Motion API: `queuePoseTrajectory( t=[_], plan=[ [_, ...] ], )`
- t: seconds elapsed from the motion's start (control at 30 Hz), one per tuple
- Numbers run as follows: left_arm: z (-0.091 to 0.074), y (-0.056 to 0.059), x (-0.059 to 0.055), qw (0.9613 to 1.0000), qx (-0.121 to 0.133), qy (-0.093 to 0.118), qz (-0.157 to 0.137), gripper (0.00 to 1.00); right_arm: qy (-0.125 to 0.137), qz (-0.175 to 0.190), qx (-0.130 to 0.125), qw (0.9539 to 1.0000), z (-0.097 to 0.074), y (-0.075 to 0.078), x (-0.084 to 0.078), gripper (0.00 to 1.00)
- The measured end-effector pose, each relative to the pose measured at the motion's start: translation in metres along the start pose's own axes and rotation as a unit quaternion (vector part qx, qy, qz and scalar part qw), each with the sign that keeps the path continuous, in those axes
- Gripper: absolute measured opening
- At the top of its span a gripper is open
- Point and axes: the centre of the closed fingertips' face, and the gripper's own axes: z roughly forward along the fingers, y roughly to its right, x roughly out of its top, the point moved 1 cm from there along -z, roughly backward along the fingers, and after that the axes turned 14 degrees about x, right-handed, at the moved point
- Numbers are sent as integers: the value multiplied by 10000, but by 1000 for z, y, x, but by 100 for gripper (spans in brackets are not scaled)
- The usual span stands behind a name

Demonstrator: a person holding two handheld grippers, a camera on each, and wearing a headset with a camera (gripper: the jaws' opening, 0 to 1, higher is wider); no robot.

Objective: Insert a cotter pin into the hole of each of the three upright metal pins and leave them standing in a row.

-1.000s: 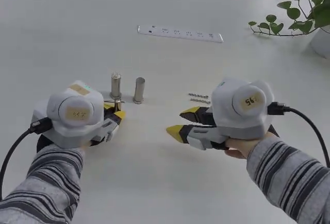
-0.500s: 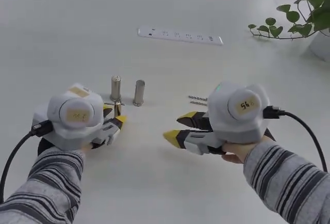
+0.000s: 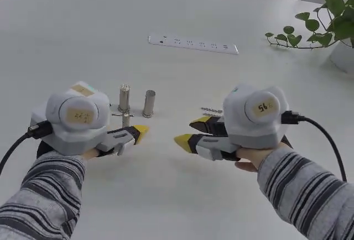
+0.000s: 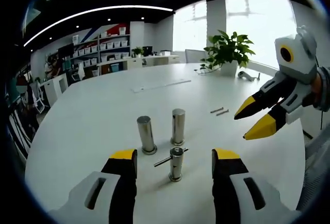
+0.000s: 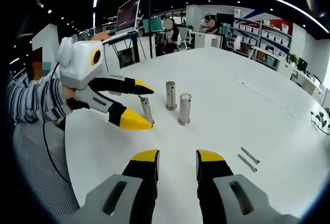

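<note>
Left gripper view: left gripper (image 4: 175, 155) had backed off near metal pin (image 4: 176, 164), cotter pin (image 4: 166, 159) through; jaws open, right gripper's (image 5: 178, 155) too, empty. Two bare pins (image 4: 178, 126) remained.

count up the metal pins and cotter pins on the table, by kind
upright metal pins: 3
cotter pins: 3 (1 through the nearest metal pin, 2 lying loose)
total: 6

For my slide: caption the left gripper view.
Open left gripper frames a cotter-pinned metal pin; two bare pins stand behind.
</note>
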Motion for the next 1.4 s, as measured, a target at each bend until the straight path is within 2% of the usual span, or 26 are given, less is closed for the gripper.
queuePoseTrajectory(
  t=[0.13,0.23,0.37,0.47,0.63,0.83,0.9,1.07,1.17,1.3,1.4],
  plan=[
    [-3,0,3,10000,-29,-13,29,64,243,110,14,9996,7,6,15,24],
    [-6,0,5,9999,-40,28,-145,70,422,181,31,9989,15,11,28,23],
    [-9,0,6,9999,2,26,-108,76,516,230,80,9984,30,15,41,23],
    [-10,2,8,9999,-66,55,-67,82,546,186,85,9983,40,15,46,22],
    [-12,3,9,9999,-107,63,-37,89,634,271,96,9976,60,30,51,20],
    [-17,2,8,9999,-121,-1,-62,97,555,331,185,9977,79,28,51,19],
    [-21,3,9,9998,-122,5,-155,99,522,389,175,9977,84,28,49,17],
    [-33,5,7,9998,-150,15,-91,99,557,441,131,9974,88,30,48,15],
    [-36,3,8,9999,-114,39,53,99,542,445,88,9975,88,30,47,13],
    [-41,2,9,9999,-115,74,-44,99,572,450,41,9973,88,32,47,10],
    [-41,2,6,9999,-112,9,-34,99,600,341,-18,9976,86,29,47,9]
  ],
)
